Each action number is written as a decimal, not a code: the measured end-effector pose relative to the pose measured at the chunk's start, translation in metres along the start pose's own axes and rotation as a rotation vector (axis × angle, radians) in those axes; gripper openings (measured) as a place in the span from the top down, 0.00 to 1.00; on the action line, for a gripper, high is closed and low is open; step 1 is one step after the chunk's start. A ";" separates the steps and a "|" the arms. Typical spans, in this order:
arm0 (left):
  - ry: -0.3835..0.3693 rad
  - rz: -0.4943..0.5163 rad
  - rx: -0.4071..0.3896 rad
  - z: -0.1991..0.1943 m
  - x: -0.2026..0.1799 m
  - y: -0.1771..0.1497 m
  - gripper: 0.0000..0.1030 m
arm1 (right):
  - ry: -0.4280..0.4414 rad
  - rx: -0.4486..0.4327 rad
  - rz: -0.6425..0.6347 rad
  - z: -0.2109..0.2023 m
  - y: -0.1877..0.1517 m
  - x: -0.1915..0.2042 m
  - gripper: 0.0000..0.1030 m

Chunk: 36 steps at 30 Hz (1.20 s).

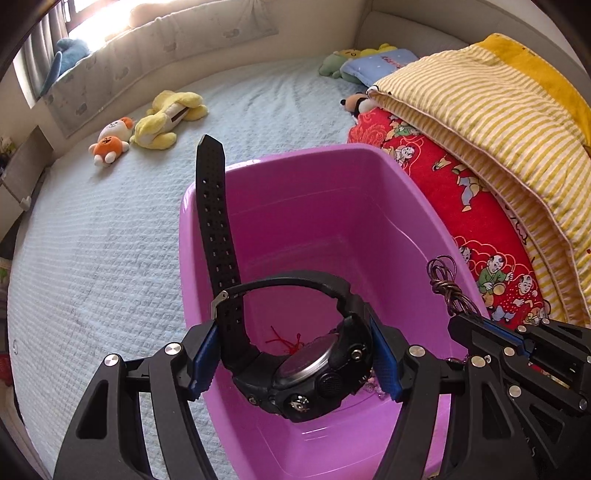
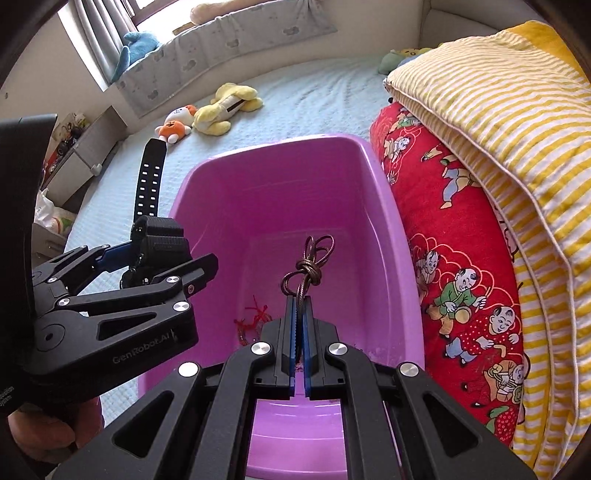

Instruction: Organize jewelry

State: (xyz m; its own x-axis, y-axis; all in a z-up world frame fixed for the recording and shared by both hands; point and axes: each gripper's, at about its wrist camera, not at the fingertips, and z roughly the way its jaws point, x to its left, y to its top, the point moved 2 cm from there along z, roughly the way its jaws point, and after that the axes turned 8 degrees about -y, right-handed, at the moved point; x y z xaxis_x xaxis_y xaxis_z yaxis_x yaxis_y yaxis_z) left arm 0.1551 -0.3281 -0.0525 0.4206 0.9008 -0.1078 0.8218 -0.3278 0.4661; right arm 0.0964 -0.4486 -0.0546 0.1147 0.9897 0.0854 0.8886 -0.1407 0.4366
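Bright daylight enters through the window [image 1: 86, 20] at the upper left of both views and blows out to white glare there, washing the padded bumper [image 1: 155, 48] below it pale. The rest is evenly and softly lit, with only faint shadows inside the purple tub [image 1: 332, 206] and colours staying vivid on the red printed quilt [image 2: 454, 258]. Both pictures are sharp in the middle, while fisheye distortion bends the bed [image 1: 92, 240] into a curve and dark vignetting closes the corners.
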 end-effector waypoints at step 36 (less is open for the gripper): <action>0.040 -0.038 0.214 -0.014 0.023 -0.011 0.09 | -0.085 0.278 0.065 -0.002 -0.011 0.004 0.37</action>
State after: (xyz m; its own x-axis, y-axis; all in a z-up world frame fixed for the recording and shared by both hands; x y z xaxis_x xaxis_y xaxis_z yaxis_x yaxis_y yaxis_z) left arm 0.1508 -0.2997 -0.0482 0.3753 0.9230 -0.0849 0.9014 -0.3421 0.2653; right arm 0.0862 -0.4430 -0.0570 0.2014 0.9792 0.0243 0.9644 -0.2026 0.1701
